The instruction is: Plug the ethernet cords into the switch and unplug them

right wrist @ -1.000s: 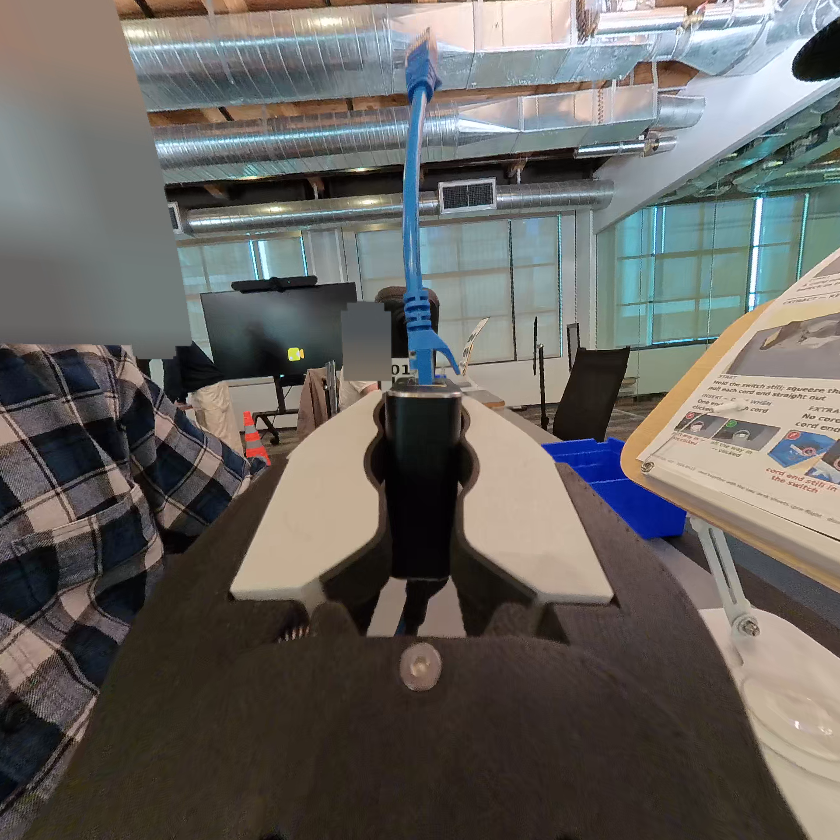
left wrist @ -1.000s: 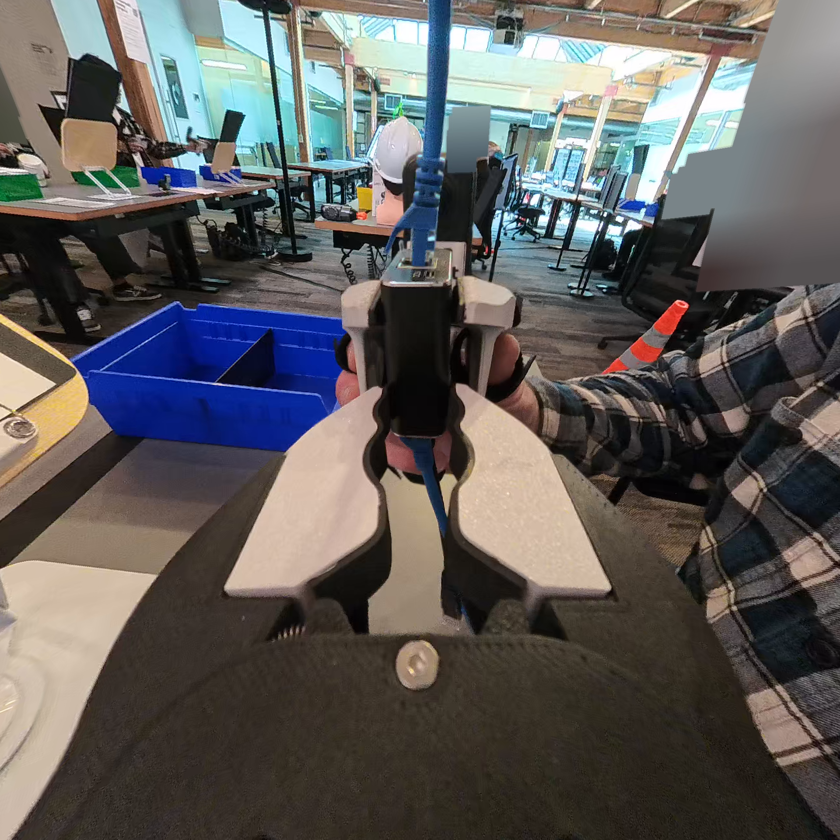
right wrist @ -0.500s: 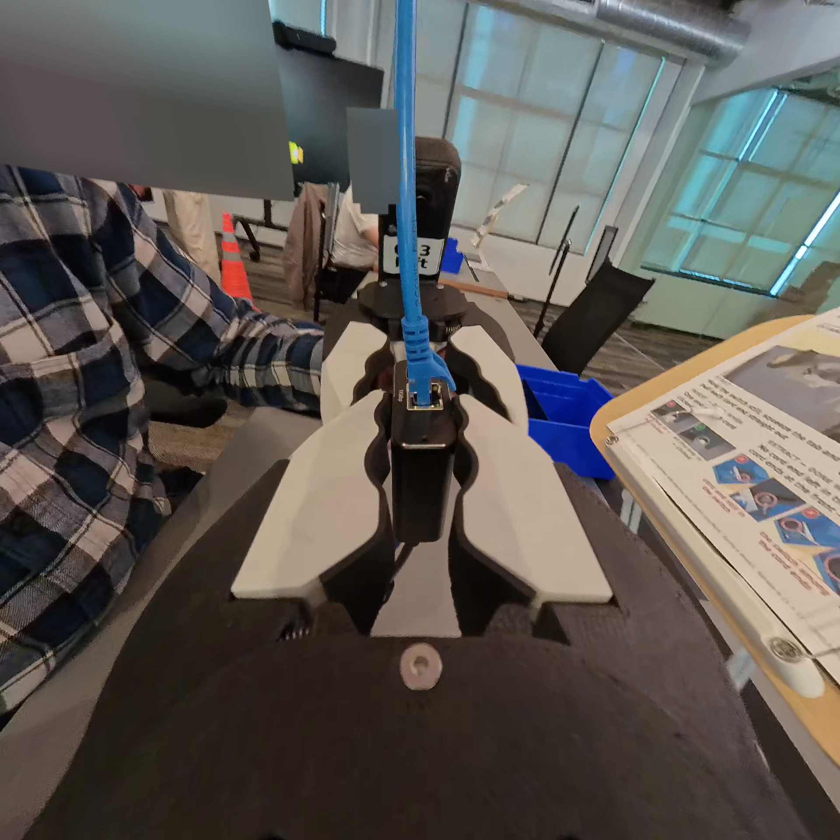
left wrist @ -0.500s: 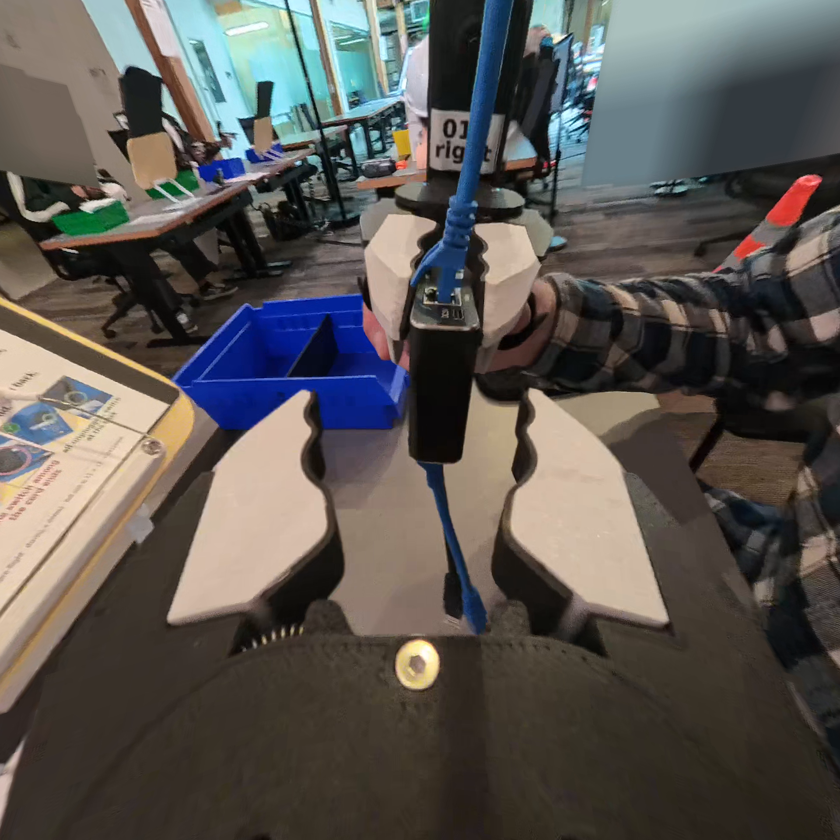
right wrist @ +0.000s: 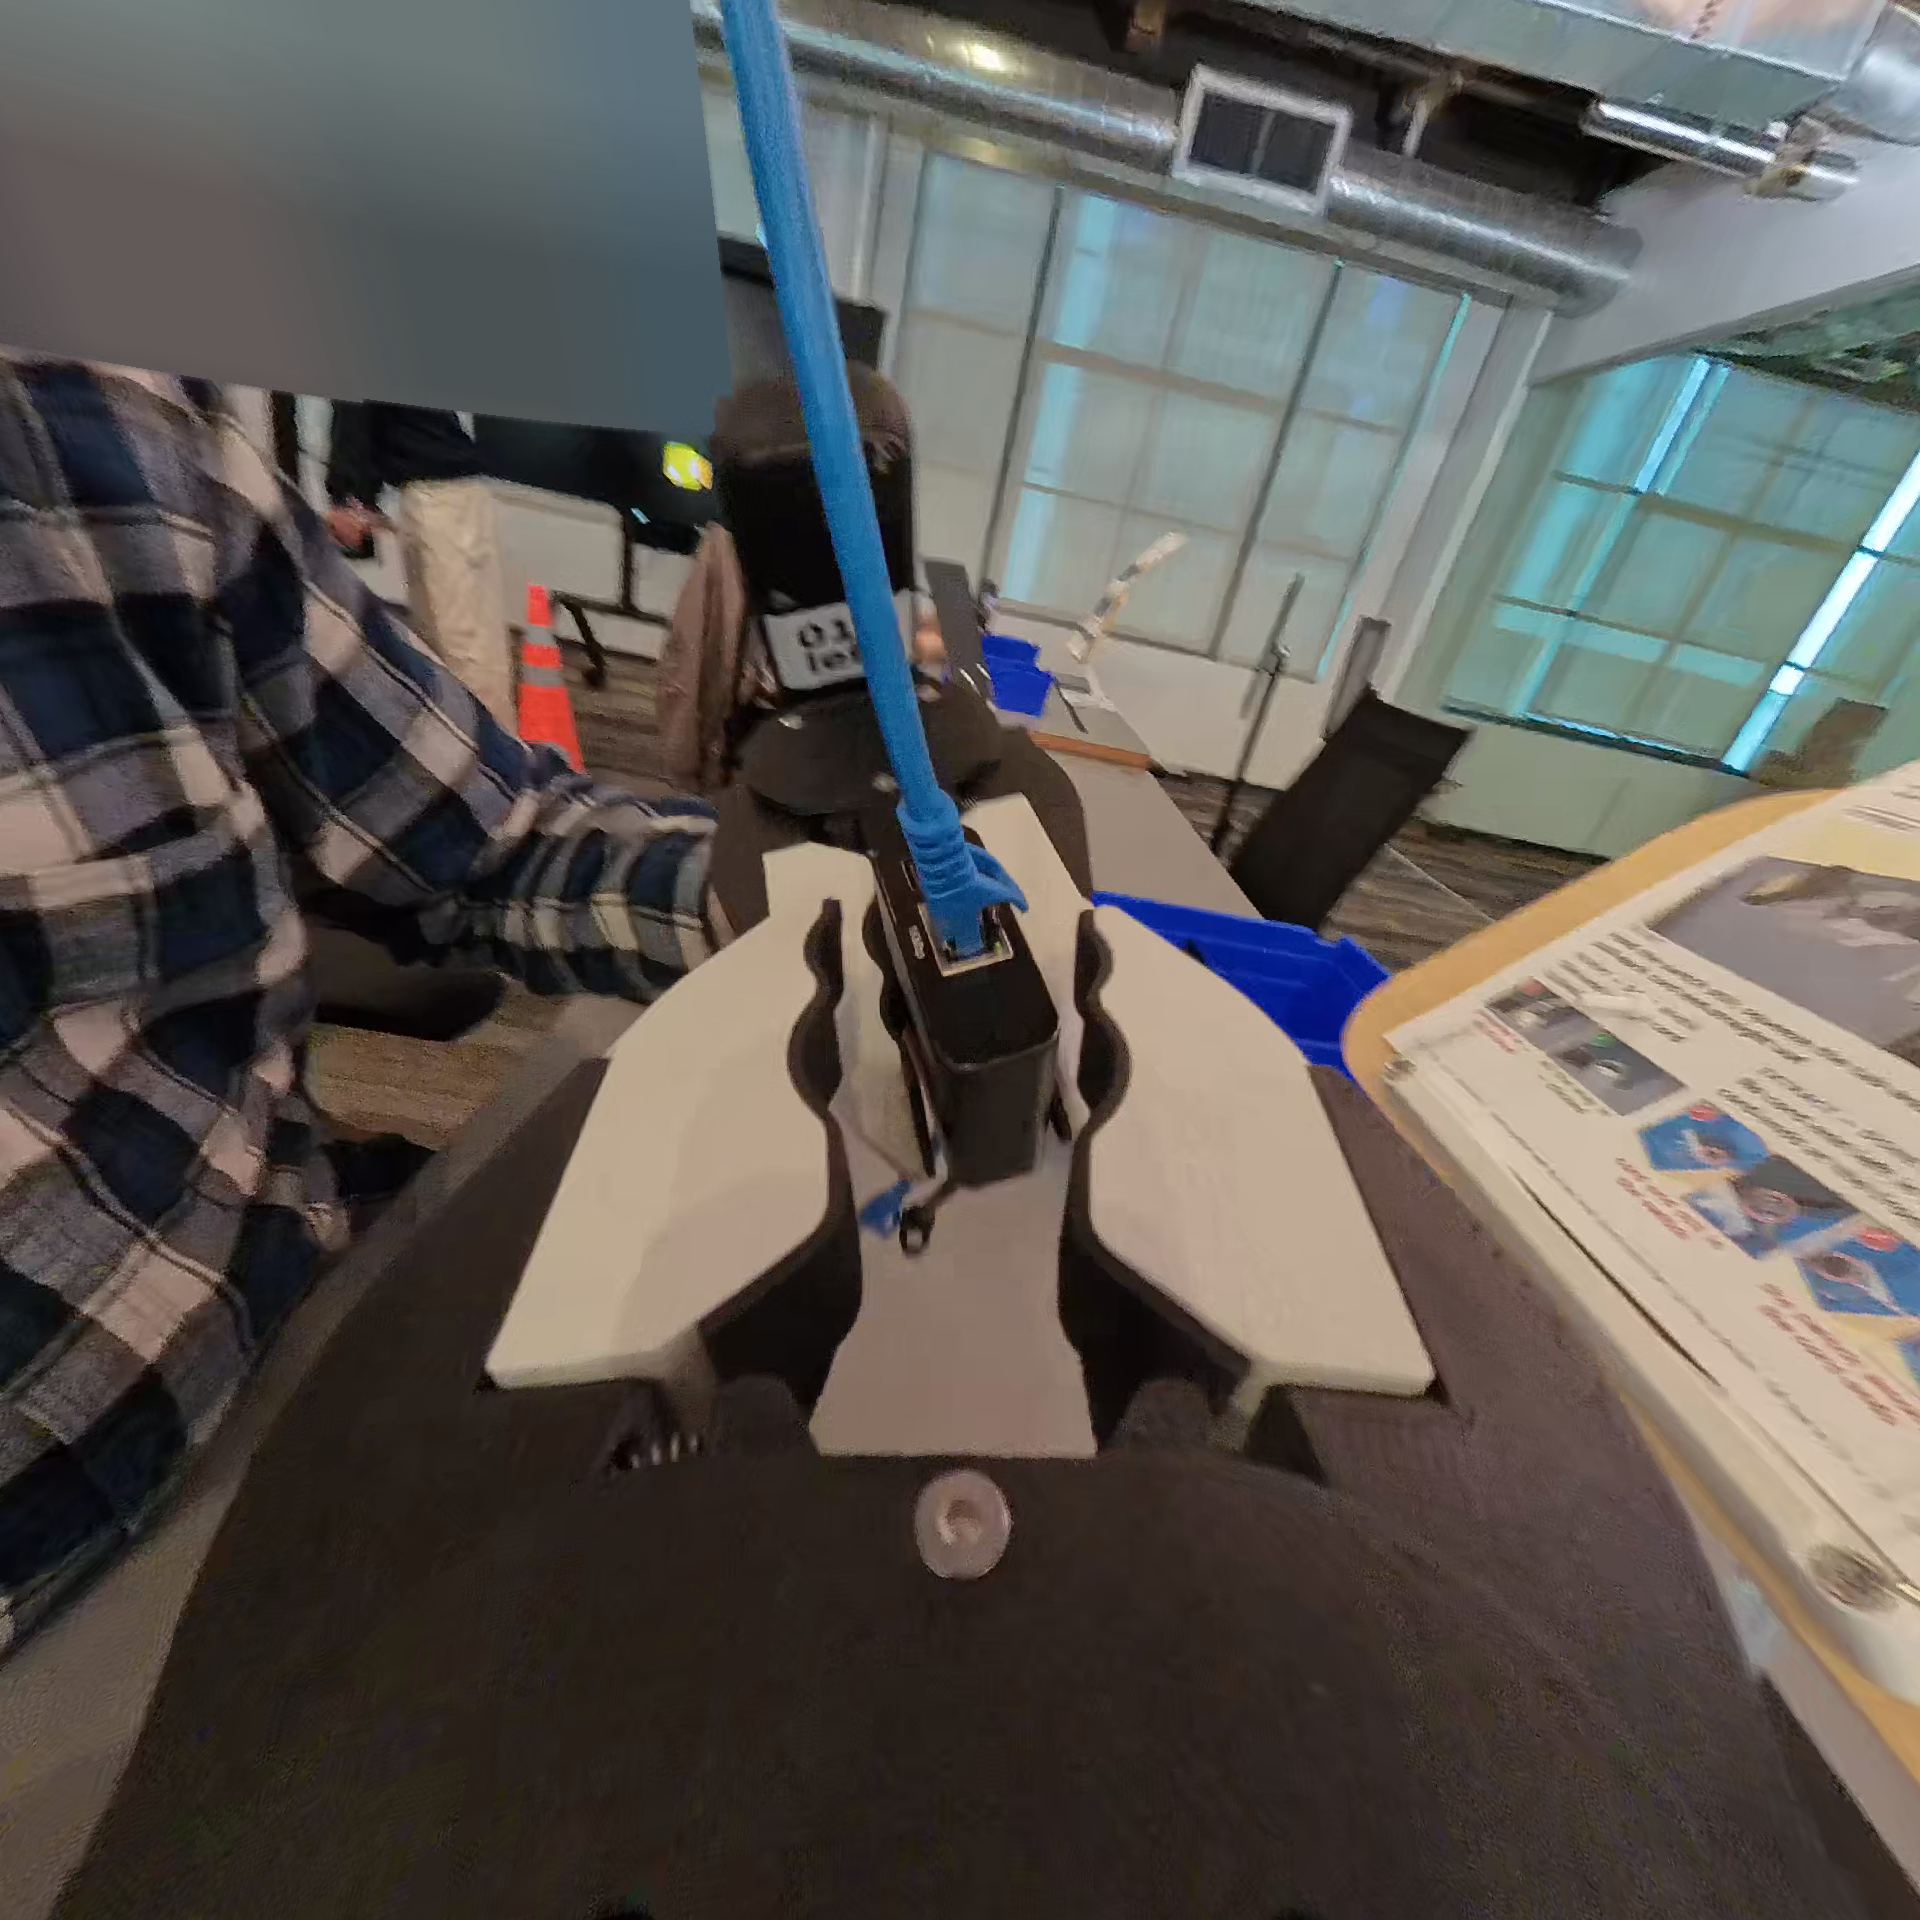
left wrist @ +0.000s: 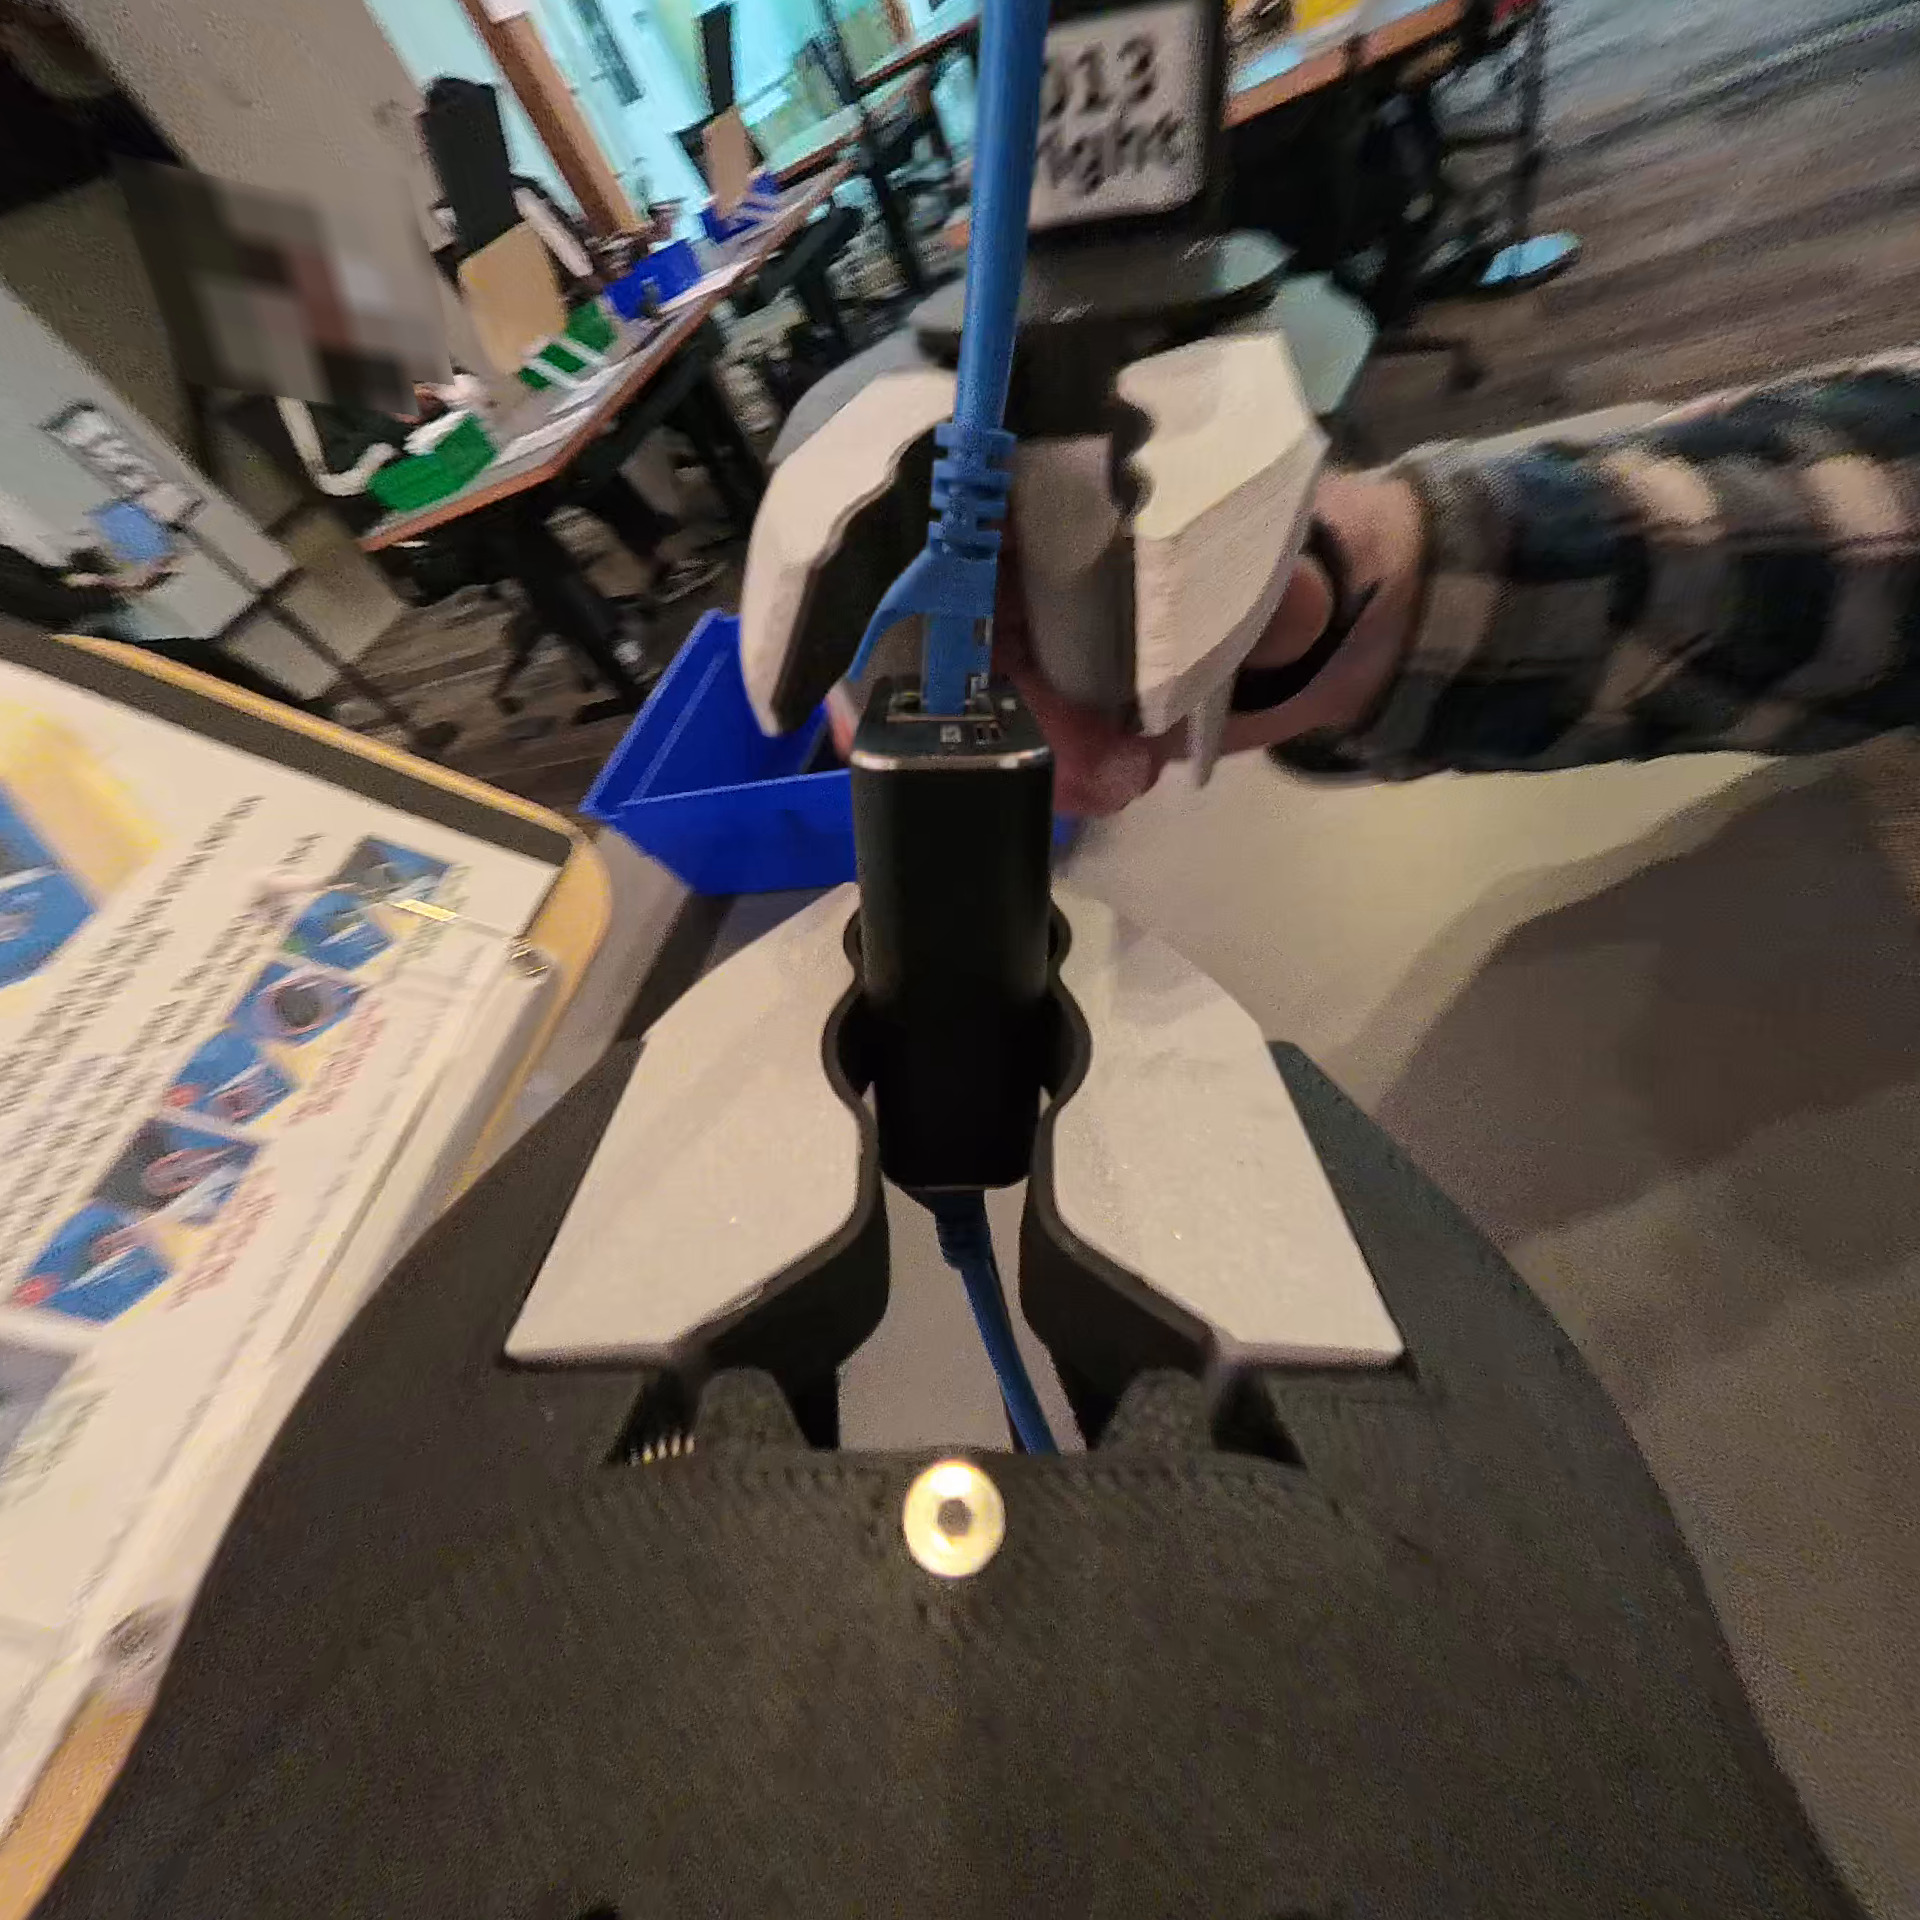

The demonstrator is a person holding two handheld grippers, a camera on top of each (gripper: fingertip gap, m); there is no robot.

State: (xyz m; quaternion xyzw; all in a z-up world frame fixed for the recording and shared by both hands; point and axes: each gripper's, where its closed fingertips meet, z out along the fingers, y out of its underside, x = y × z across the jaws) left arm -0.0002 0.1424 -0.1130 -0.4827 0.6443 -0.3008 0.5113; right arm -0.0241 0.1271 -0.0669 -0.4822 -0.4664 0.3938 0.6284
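Switch [left wrist: 951, 977]: 1 black box, long axis along the left gripper [left wrist: 954, 1023] fingers, port end pointing far, away from the cam. Left gripper is narrow, both pads pressed on the switch sides. Ethernet cords: 2 blue. Cord 1 [left wrist: 985, 312] plugs into the far port and runs up out of frame; cord 2 [left wrist: 992, 1340] exits the near end. Right gripper [right wrist: 956, 1029] is wider, pads standing clear of the switch. Blue bin [left wrist: 707, 800]: 1, far left. Instruction board [left wrist: 208, 1039]: 1, left.

- Open-plan office or lab workspace: rows of desks [left wrist: 582, 416] with office chairs [right wrist: 1340, 800].
- Exposed ceiling ducts [right wrist: 1455, 197], big grid windows [right wrist: 1195, 447], a traffic cone [right wrist: 545, 686].
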